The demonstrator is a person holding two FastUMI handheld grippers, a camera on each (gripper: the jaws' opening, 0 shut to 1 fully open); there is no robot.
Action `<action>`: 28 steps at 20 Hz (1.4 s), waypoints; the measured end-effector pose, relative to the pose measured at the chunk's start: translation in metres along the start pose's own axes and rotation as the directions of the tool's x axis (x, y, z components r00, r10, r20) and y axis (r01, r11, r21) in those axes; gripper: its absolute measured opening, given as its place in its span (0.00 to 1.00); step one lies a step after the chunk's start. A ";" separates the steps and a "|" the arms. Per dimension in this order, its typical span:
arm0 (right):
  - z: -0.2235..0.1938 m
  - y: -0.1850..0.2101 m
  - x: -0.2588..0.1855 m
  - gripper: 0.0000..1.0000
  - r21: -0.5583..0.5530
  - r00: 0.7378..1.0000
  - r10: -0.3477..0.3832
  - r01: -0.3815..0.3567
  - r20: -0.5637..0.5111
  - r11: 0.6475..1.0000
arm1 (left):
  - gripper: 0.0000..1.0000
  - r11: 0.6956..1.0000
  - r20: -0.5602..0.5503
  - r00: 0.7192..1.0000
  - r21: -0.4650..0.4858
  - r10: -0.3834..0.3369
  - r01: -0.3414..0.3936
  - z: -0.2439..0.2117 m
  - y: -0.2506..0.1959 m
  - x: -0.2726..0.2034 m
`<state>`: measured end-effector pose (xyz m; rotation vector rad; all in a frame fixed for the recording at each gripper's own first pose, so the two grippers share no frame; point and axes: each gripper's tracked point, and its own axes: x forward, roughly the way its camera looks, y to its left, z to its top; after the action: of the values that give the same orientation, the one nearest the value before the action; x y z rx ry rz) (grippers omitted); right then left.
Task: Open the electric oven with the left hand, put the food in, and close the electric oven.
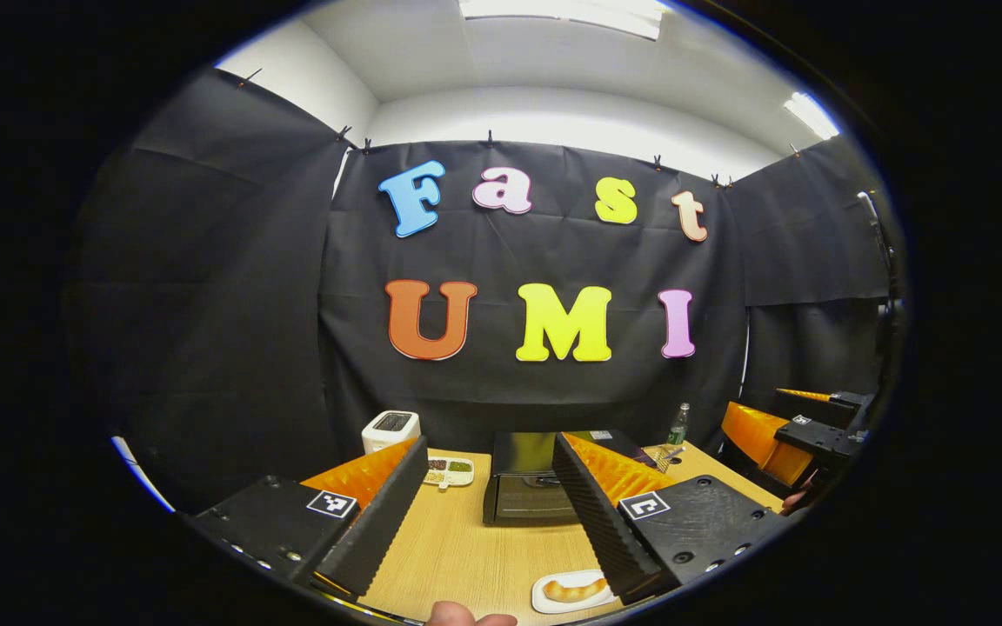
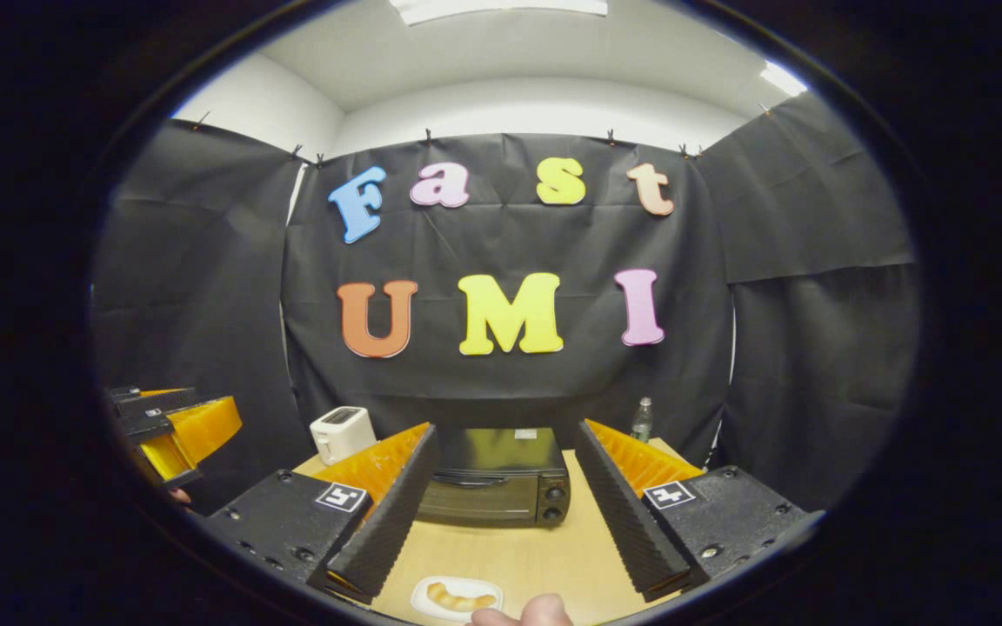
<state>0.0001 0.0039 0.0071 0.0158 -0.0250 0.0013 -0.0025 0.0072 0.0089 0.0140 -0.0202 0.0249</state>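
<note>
Now the oven sits shut straight ahead of my left gripper, across bare table, its door handle running crosswise. Both grippers gape empty; the food lies nearer me than the oven, by my left gripper's right finger.

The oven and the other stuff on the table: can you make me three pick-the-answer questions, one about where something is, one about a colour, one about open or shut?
1. Where is the plate with the food?
A. on top of the oven
B. on the table in front of the oven
C. inside the toaster

2. What colour is the toaster?
A. white
B. red
C. green

3. Is the oven door open?
A. wide open
B. taken off
C. closed

Answers:
1 B: the plate lies on the table, nearer than the oven.
2 A: the toaster by the back-left corner is white.
3 C: the door stands flat against the oven's front, handle up top.
</note>
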 end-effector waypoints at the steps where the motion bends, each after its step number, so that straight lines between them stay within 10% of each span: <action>1: 0.000 -0.001 0.000 1.00 0.000 1.000 -0.001 0.001 0.002 1.000 | 0.94 1.000 0.000 1.000 0.000 0.001 -0.001 0.000 0.000 0.000; 16: 0.001 -0.010 0.009 1.00 -0.002 1.000 -0.003 0.003 0.012 1.000 | 0.94 1.000 -0.011 1.000 -0.005 -0.011 0.011 -0.007 -0.015 0.007; 28: -0.010 -0.110 -0.006 1.00 0.009 0.977 -0.211 0.211 -0.011 0.977 | 0.94 0.992 -0.118 0.985 -0.019 -0.124 0.122 -0.040 -0.083 0.073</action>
<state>-0.0052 -0.1064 -0.0043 0.0285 -0.0129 -0.2110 0.0732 -0.0730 -0.0312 0.0023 0.0994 -0.0981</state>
